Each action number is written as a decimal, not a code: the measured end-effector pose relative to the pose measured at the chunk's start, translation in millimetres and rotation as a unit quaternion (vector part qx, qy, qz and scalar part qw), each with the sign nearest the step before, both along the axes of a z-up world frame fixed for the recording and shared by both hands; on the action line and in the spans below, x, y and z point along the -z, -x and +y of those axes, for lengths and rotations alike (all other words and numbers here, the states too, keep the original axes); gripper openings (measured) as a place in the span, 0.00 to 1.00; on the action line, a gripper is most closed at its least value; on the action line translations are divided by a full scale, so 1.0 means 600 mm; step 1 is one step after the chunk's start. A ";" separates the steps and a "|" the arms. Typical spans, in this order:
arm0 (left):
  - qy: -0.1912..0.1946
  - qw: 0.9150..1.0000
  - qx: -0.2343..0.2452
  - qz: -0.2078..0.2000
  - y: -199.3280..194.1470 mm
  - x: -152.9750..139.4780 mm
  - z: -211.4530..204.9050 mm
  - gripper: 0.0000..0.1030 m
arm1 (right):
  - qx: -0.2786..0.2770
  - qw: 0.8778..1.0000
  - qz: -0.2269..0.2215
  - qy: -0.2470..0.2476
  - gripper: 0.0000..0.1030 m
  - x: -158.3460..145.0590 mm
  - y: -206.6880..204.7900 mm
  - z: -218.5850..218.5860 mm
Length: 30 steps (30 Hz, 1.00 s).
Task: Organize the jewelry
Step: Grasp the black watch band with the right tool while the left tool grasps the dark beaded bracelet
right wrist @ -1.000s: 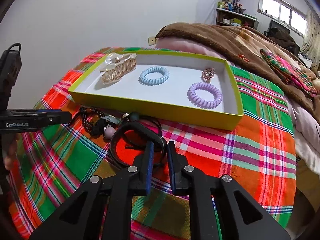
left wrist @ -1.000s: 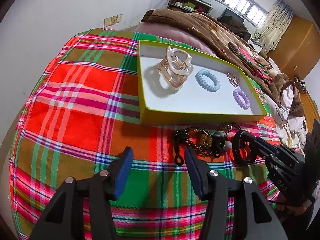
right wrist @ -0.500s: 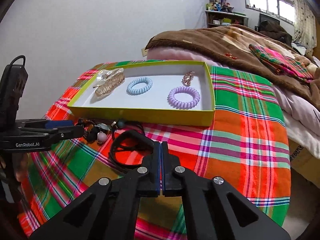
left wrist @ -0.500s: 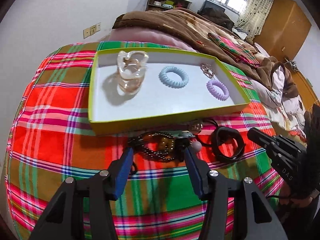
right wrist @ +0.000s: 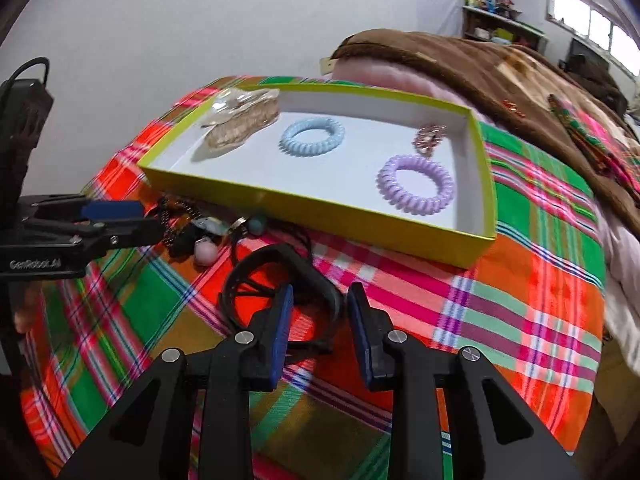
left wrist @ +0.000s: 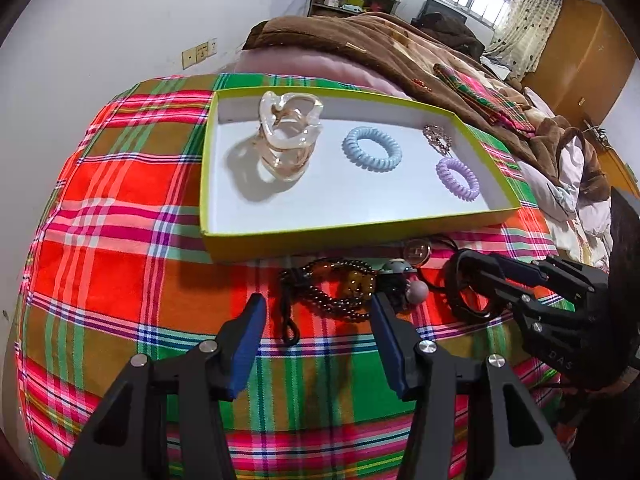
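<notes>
The right gripper (right wrist: 318, 312) is opening its 2 jaws astride the near rim of the black band (right wrist: 280, 292), not pinching it. The band lies flat on the plaid cloth (right wrist: 520, 320) just before the yellow tray (right wrist: 320, 210); the left gripper (left wrist: 318, 316) gapes empty over the beads (left wrist: 332, 288), farther off.

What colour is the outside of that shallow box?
Yellow-green box, white inside; clearest in the right wrist view.

Left tongs (left wrist: 318, 310) gape, angled downward; right tongs (right wrist: 318, 302) are opening

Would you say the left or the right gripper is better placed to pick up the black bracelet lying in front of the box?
Right, probably. The right gripper has its opening jaws straddling the black bracelet; the left gripper hangs open at the beaded bracelet.
</notes>
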<state>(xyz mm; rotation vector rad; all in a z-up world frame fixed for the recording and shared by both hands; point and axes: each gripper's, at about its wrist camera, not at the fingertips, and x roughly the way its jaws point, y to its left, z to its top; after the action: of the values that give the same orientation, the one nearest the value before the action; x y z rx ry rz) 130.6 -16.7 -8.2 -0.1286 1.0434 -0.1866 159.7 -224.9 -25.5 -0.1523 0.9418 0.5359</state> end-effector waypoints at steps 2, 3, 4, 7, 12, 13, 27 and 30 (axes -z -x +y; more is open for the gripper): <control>-0.002 1.000 -0.004 0.005 -0.002 0.004 0.002 0.54 | 0.003 1.000 -0.001 0.004 0.27 0.000 0.001 0.000; -0.004 1.000 -0.006 0.009 -0.002 0.007 0.004 0.54 | 0.007 1.000 -0.006 0.010 0.22 0.000 0.003 0.000; -0.003 1.000 -0.008 0.010 -0.002 0.009 0.005 0.54 | 0.009 1.000 -0.009 0.012 0.22 0.000 0.004 0.001; 0.002 1.000 -0.013 0.009 -0.002 0.008 0.011 0.54 | 0.015 1.000 -0.016 0.006 0.20 -0.003 0.011 -0.003; -0.005 0.999 -0.029 0.013 -0.006 0.009 0.022 0.54 | 0.039 0.999 -0.033 -0.010 0.15 -0.015 0.022 -0.020; -0.001 0.999 -0.033 0.011 -0.007 0.008 0.024 0.54 | 0.047 0.998 -0.038 -0.016 0.15 -0.020 0.025 -0.026; -0.083 0.996 -0.028 0.002 -0.022 0.014 -0.013 0.53 | 0.077 0.994 -0.056 -0.057 0.15 -0.044 0.044 -0.053; -0.105 0.994 -0.019 -0.008 -0.020 0.016 -0.020 0.50 | 0.082 0.993 -0.057 -0.062 0.15 -0.046 0.046 -0.056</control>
<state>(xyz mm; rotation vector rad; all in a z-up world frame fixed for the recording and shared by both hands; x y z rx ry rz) 142.6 -28.8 -17.6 0.0441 1.0371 -0.0422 132.0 -258.7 2.2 0.0070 0.7985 0.4277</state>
